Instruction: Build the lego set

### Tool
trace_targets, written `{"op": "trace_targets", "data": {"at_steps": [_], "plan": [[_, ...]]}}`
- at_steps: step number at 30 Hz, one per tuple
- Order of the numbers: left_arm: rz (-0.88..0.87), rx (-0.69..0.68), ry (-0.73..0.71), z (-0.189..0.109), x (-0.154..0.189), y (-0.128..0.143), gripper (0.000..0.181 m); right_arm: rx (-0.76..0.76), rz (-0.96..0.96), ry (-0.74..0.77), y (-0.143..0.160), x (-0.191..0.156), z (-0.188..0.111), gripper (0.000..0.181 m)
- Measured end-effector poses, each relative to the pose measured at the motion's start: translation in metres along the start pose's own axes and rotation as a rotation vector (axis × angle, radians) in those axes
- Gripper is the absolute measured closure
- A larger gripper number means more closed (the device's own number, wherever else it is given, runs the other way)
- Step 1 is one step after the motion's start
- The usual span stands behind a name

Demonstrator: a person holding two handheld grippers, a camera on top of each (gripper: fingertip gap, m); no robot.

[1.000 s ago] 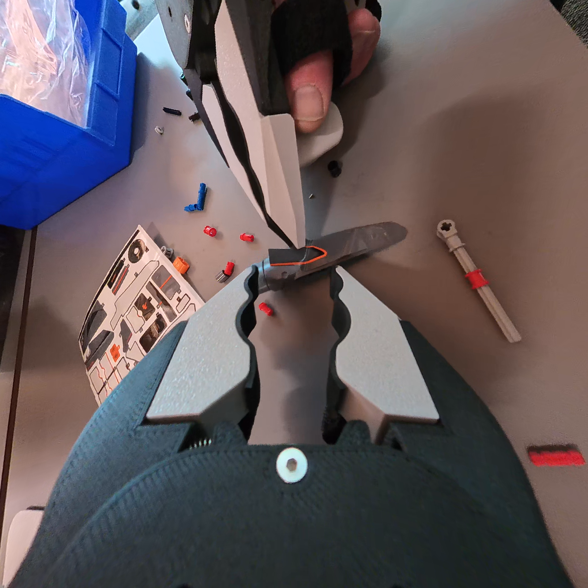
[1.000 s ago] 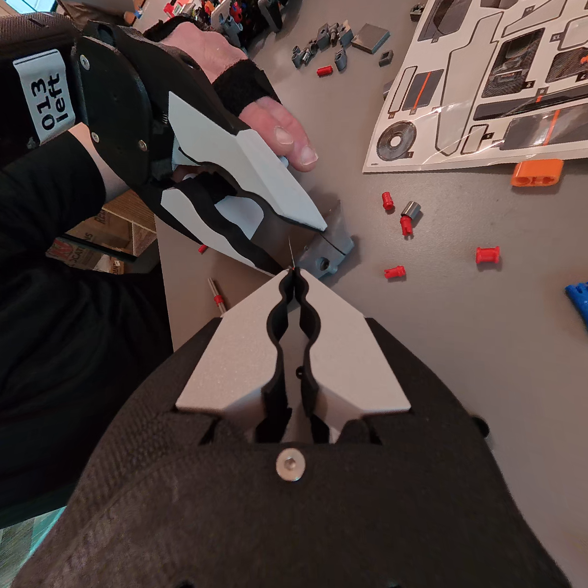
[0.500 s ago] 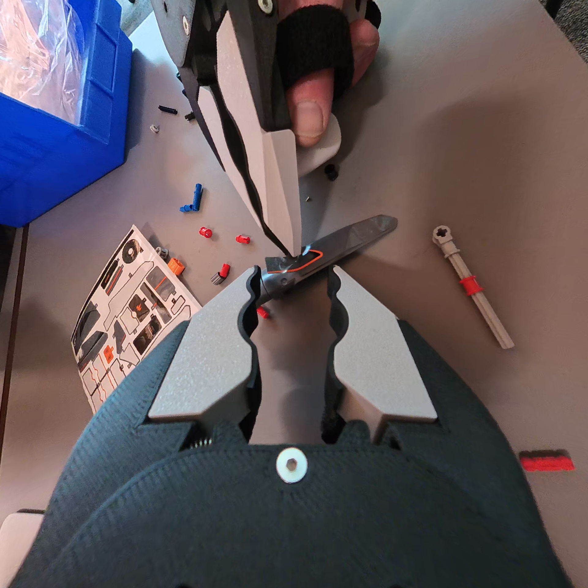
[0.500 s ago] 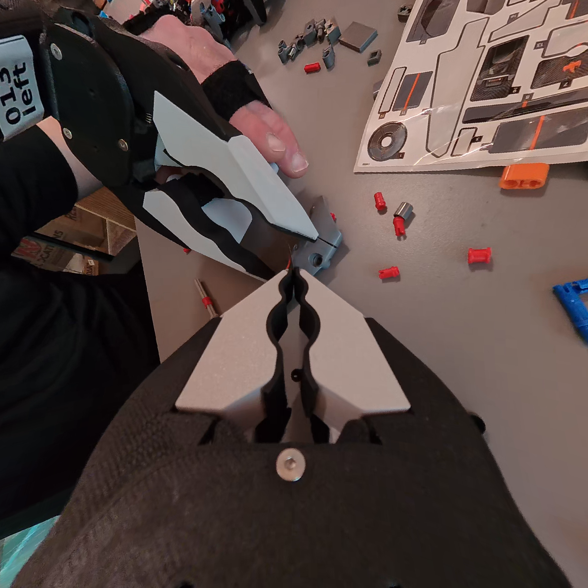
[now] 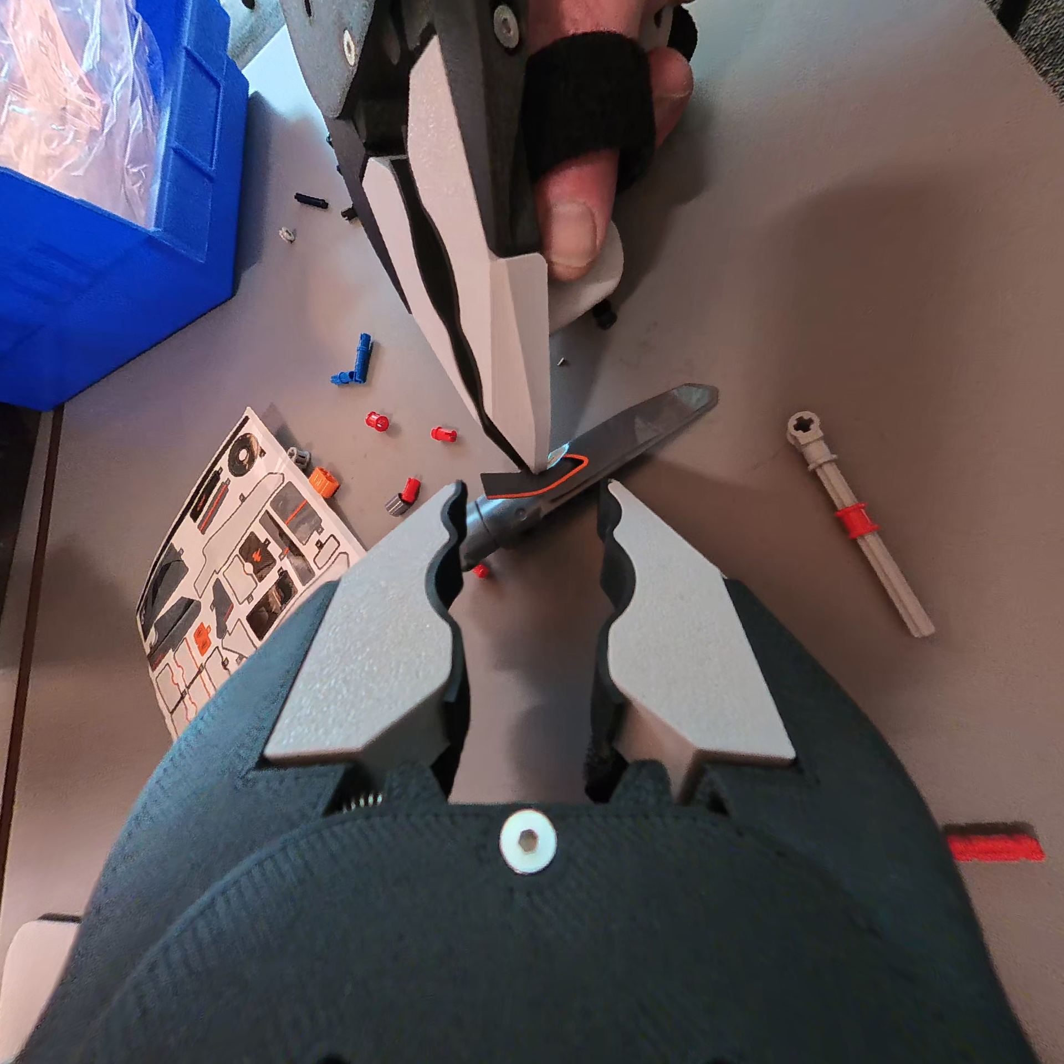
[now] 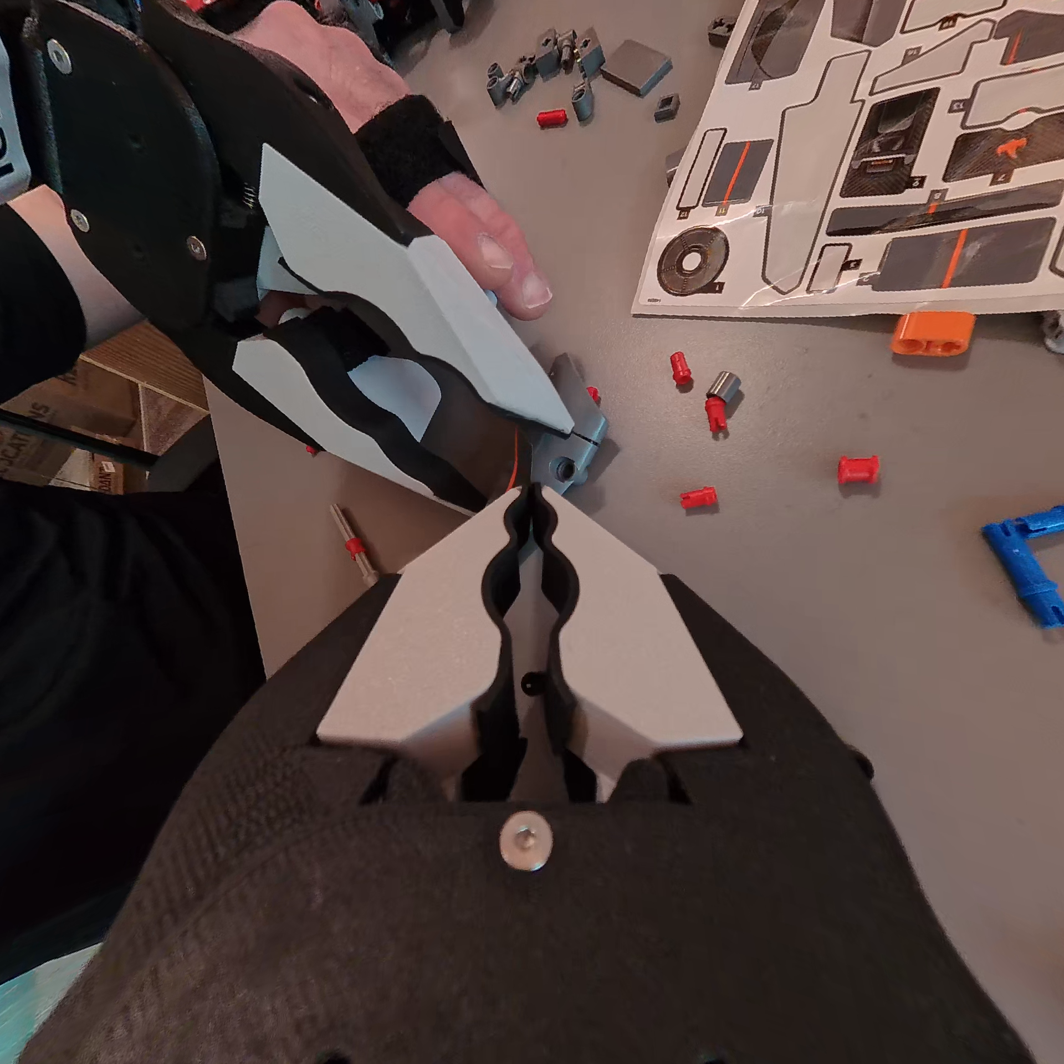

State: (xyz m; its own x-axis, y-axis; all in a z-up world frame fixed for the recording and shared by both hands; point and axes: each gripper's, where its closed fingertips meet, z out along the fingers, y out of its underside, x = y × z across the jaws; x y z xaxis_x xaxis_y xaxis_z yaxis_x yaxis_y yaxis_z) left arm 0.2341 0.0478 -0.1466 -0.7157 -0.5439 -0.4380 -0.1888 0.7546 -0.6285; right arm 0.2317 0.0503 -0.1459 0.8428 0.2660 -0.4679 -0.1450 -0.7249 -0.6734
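My left gripper (image 5: 532, 495) is shut on a dark grey Lego panel (image 5: 639, 432), its fingertips on either side of the panel's near end, and holds it just above the grey table. My right gripper (image 6: 529, 489) comes in from the top in the left wrist view (image 5: 527, 460). It is shut on a small dark sticker with an orange outline (image 5: 518, 486) and holds it against the panel's top. In the right wrist view the sticker is edge-on and barely shows, and the panel's end with a pin hole (image 6: 567, 466) sits between the left gripper's fingers (image 6: 460, 322).
A sticker sheet (image 5: 230, 564) (image 6: 863, 173) lies on the table. Around it are small red pins (image 6: 858, 469), an orange piece (image 6: 933, 339), blue pieces (image 6: 1025, 570), grey pieces (image 6: 547, 63) and a tan axle with a red bush (image 5: 852, 518). A blue bin (image 5: 103, 230) stands far left. The tips of both grippers are at nearly the same place.
Both grippers keep their hold. The right gripper has pushed in closer to the left one, and the sticker has slid a little toward the panel's near end.
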Motion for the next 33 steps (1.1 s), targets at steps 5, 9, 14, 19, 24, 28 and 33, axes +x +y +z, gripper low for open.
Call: {"op": "trace_targets", "data": {"at_steps": [5, 9, 14, 19, 24, 28, 33], "plan": [[0.038, -0.011, -0.034, -0.002, -0.002, 0.0, 0.134, -0.003, -0.009, 0.0, 0.0, -0.001, 0.0, 0.181], [0.091, -0.028, -0.071, -0.004, -0.003, 0.0, 0.133, -0.004, -0.01, -0.001, 0.0, -0.001, 0.001, 0.181], [0.123, -0.046, -0.1, -0.006, -0.007, 0.003, 0.133, -0.003, -0.01, -0.001, 0.0, -0.001, 0.001, 0.181], [0.202, -0.031, -0.151, -0.013, -0.009, -0.001, 0.135, -0.003, -0.008, -0.003, 0.0, -0.001, 0.001, 0.181], [0.417, -0.006, -0.157, -0.021, 0.012, -0.015, 0.144, -0.003, -0.006, -0.007, 0.0, -0.001, 0.001, 0.181], [0.469, -0.057, -0.138, -0.011, 0.02, -0.008, 0.153, -0.004, -0.004, -0.008, 0.0, -0.001, 0.001, 0.181], [0.433, -0.079, -0.074, -0.01, 0.023, -0.007, 0.155, -0.004, -0.001, -0.009, 0.0, -0.001, 0.001, 0.181]]}}
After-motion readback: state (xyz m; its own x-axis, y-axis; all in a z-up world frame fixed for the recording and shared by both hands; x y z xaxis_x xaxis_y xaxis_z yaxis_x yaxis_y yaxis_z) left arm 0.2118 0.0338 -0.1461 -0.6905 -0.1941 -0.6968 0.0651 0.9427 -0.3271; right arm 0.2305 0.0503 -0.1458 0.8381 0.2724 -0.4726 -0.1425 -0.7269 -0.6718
